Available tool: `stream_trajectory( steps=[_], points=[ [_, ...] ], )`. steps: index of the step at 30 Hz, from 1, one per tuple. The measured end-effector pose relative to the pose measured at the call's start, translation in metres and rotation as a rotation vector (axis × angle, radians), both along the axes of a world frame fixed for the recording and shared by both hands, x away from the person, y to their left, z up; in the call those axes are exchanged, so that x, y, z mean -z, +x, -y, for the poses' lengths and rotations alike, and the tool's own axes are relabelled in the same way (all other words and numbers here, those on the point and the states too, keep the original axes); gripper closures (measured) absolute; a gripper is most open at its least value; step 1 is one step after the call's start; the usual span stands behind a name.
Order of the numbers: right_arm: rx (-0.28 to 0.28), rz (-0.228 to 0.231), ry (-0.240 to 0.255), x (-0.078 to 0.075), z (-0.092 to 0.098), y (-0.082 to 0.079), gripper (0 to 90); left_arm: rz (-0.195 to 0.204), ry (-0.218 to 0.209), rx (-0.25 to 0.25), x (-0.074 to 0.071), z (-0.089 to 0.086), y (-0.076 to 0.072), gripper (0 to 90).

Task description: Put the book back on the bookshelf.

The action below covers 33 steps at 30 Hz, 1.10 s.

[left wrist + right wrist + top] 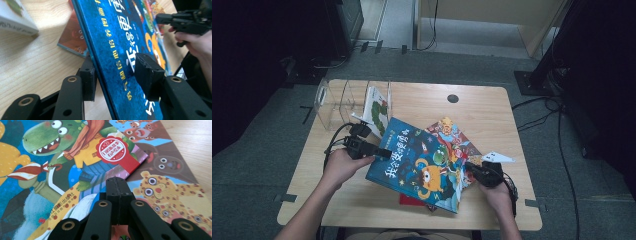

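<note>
- Left tool [379, 151]: at the left edge of the blue picture book [422, 165], approx. mid-height on that edge. Person's left hand [341, 165] holds it from the lower left.
- Left tool state: jaws part-open, straddling the book's edge; one pad sits under the cover, the other over the printed front. In the left gripper view [115, 75] the upper pad meets the cover; the lower pad sits just beside the spine edge. Firm clamp vs. loose contact: cannot tell.
- Blue picture book: left edge raised off the tabletop [492, 110], cover tilted, right side lower. It lies over other books, approx. centre-front of the tabletop.
- Right tool [473, 169]: at the book's right edge, held by the right hand [498, 192]. Jaws fully closed, pads pressed together, nothing between them, per the right gripper view [116, 185]. Tip rests over the blue book's cover near a red round sticker [112, 149].
- Cartoon-animal book [453, 131]: partly under the blue book, upper-right corner exposed; leopard and bear artwork visible just beside the right tool.
- Red book [409, 201]: lower edge shows beneath the blue book's front.
- Clear acrylic rack [334, 102]: back-left of the tabletop; one white book w/ green artwork [377, 107] stands tilted in its right slot.
</note>
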State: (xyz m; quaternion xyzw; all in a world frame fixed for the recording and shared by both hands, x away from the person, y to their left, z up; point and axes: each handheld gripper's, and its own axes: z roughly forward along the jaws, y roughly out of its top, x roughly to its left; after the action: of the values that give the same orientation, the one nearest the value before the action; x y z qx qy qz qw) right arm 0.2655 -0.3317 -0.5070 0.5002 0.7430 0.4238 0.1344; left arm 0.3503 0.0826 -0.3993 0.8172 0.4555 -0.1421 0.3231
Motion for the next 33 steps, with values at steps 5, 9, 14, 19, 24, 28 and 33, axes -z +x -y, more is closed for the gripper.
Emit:
stream_trajectory(
  steps=[5,9,14,19,24,28,33],
  points=[
    [-0.022,0.007,0.021,0.002,-0.005,0.003,90.0,-0.005,-0.041,0.000,-0.022,0.003,0.003,59.5],
    [-0.043,0.022,0.002,0.002,-0.013,0.004,90.0,-0.023,-0.046,0.002,-0.035,0.006,0.009,63.5],
    [-0.096,0.047,-0.005,0.003,-0.024,0.006,87.7,-0.042,0.003,0.046,-0.051,0.022,0.017,66.2],
    [-0.128,0.075,-0.028,0.003,-0.035,0.007,81.8,-0.055,-0.011,0.079,-0.069,0.026,0.025,72.7],
    [-0.188,0.107,-0.072,0.002,-0.044,0.008,76.2,-0.053,0.053,0.151,-0.094,0.035,0.035,76.0],
    [-0.213,0.115,-0.070,0.002,-0.043,0.009,63.8,-0.040,0.137,0.176,-0.118,0.045,0.043,78.8],
    [-0.242,0.144,-0.094,0.004,-0.046,0.009,51.7,-0.044,0.199,0.219,-0.138,0.051,0.044,82.4]
  ],
)
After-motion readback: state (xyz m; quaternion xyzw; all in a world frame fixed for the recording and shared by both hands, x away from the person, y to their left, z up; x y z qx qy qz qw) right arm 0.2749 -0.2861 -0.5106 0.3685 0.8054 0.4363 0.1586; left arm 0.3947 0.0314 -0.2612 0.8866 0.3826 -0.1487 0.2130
